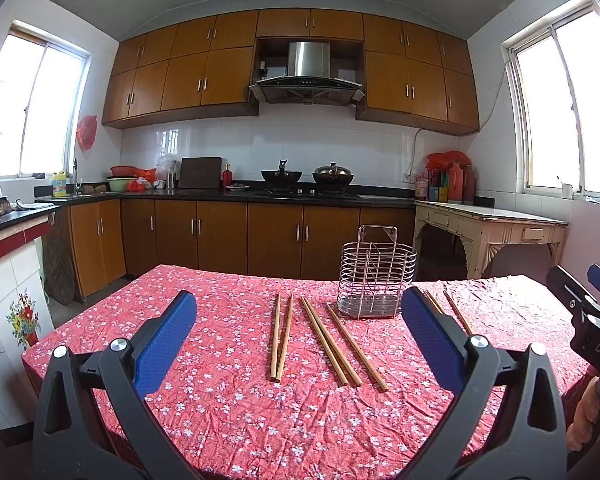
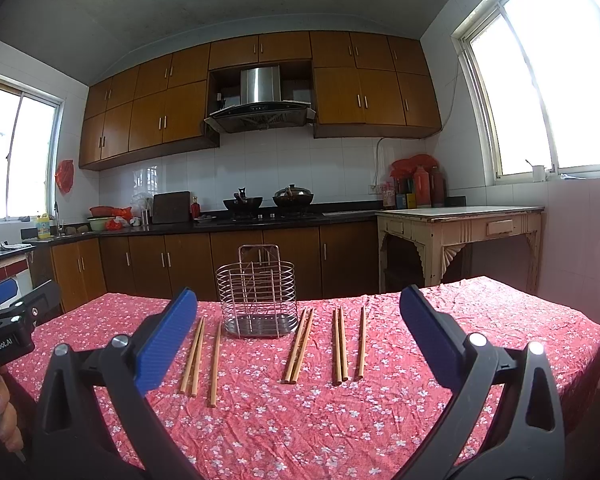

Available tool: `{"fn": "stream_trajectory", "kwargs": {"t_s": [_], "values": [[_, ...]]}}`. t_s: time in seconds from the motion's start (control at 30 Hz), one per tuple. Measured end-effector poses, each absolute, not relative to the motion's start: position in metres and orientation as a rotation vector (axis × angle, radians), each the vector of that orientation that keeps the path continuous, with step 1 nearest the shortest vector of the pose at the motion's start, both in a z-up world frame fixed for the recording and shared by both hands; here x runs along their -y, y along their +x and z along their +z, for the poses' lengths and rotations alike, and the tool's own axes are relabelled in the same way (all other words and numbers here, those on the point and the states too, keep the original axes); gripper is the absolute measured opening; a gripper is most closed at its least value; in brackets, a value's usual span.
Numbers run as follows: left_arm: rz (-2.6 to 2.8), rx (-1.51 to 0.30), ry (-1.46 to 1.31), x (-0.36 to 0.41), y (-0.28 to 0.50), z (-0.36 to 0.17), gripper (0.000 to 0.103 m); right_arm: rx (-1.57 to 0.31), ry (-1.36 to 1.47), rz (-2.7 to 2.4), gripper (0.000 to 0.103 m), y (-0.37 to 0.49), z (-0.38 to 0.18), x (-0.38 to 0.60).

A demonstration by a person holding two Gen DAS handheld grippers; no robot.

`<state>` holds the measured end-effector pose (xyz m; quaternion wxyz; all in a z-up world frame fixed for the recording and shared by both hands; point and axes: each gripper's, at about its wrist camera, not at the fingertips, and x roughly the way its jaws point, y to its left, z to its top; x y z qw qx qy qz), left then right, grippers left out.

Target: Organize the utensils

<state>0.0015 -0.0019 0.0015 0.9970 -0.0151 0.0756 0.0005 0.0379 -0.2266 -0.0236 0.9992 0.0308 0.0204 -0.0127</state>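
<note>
My left gripper [image 1: 298,320] and right gripper [image 2: 298,316] both gape wide, holding nothing. Chopsticks [image 2: 298,346] lie flat on the counter [image 2: 260,420] either side of the wire holder [image 2: 256,292].

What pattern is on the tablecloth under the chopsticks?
Red tablecloth scattered with small white and pink blossoms, clearest in the right wrist view.

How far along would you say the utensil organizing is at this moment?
Nothing looks done yet: the wire holder stands with no utensils in it on the red tablecloth. Nothing is in hand: the left tool and right tool are both open and hold nothing. All the chopsticks still lie flat beside the holder.
</note>
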Motion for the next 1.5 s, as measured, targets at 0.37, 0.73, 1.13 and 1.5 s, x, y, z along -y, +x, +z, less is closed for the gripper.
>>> {"fn": "stream_trajectory", "kwargs": {"t_s": [0.37, 0.73, 1.13, 1.5], "values": [[0.001, -0.151, -0.032, 0.0006, -0.0003, 0.0008, 0.101, -0.043, 0.066, -0.022, 0.099, 0.0395, -0.0292, 0.2304], [0.001, -0.151, -0.033, 0.0005, -0.0002, 0.0006, 0.101, -0.046, 0.068, -0.019, 0.099, 0.0401, -0.0303, 0.2279], [0.002, -0.153, -0.032, 0.0004, 0.0, 0.0003, 0.101, -0.047, 0.071, -0.02, 0.099, 0.0405, -0.0312, 0.2284], [0.002, -0.157, -0.029, 0.0008, 0.0017, -0.002, 0.101, -0.05, 0.081, -0.02, 0.099, 0.0417, -0.0308, 0.2319]]}}
